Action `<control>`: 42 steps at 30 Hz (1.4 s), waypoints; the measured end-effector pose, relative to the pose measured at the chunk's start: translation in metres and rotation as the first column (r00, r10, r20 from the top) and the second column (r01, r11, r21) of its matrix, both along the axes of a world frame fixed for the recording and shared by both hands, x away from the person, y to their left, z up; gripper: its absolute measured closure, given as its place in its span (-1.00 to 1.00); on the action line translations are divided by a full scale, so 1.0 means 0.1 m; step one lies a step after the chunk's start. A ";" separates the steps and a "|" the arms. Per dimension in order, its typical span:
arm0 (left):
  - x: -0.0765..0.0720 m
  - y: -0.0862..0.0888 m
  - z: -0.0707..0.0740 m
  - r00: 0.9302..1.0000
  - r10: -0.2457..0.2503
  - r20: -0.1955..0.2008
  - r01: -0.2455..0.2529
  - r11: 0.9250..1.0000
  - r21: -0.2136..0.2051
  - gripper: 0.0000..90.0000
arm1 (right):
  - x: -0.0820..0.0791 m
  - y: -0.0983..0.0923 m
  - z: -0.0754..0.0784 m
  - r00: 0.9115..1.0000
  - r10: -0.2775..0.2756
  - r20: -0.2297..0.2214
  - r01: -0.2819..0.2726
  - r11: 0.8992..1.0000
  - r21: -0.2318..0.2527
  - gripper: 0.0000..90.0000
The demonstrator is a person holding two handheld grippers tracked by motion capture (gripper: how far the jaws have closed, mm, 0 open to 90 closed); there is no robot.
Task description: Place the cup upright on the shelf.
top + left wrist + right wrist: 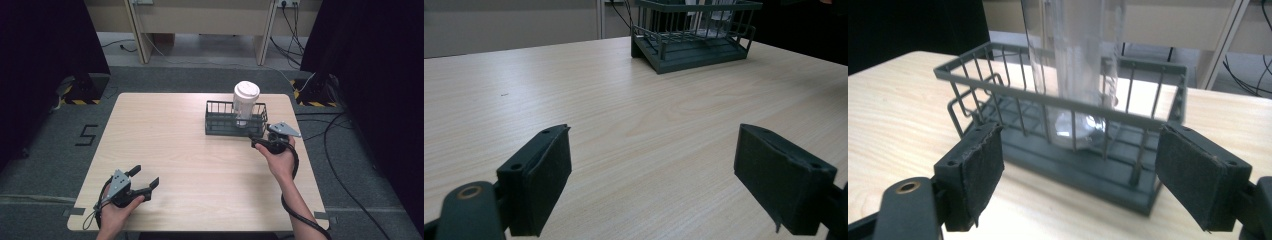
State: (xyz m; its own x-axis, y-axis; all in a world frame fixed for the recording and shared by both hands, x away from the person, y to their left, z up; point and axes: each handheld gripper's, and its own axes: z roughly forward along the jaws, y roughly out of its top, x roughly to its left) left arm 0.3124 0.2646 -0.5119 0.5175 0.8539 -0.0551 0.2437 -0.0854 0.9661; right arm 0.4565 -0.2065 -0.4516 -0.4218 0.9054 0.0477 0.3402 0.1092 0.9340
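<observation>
Right gripper [261, 141] jaws wide, aimed at the wire basket [220, 131], just beside it. Left gripper [145, 181] jaws wide, well apart from basket, low over table [165, 145].

A clear bottle [245, 102] with a white lid is standing upright inside a dark wire basket [220, 125] sitting on the tabletop [165, 140].

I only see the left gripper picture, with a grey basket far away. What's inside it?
Observer: A tall clear bottle with a white lid stands upright in the basket.
Operator: Where's the other gripper?
Observer: The right gripper is open, right beside the basket's near corner.
Operator: Is it touching the bottle?
Observer: No. In the right gripper view, the basket's wire wall stands between its jaws and the bottle.
</observation>
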 end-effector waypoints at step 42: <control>-0.03 0.00 0.01 1.000 -0.002 -0.002 0.002 1.000 -0.001 -0.68 | -0.87 -0.67 -0.45 0.993 -0.081 -0.085 0.080 0.997 -0.015 -0.52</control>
State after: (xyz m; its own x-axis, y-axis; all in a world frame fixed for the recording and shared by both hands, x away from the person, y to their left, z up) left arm 0.3098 0.2650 -0.5113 0.5188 0.8530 -0.0574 0.2455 -0.0844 0.9657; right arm 0.3698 -0.2738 -0.4963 -0.3425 0.9369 0.0697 0.4265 0.0890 0.9001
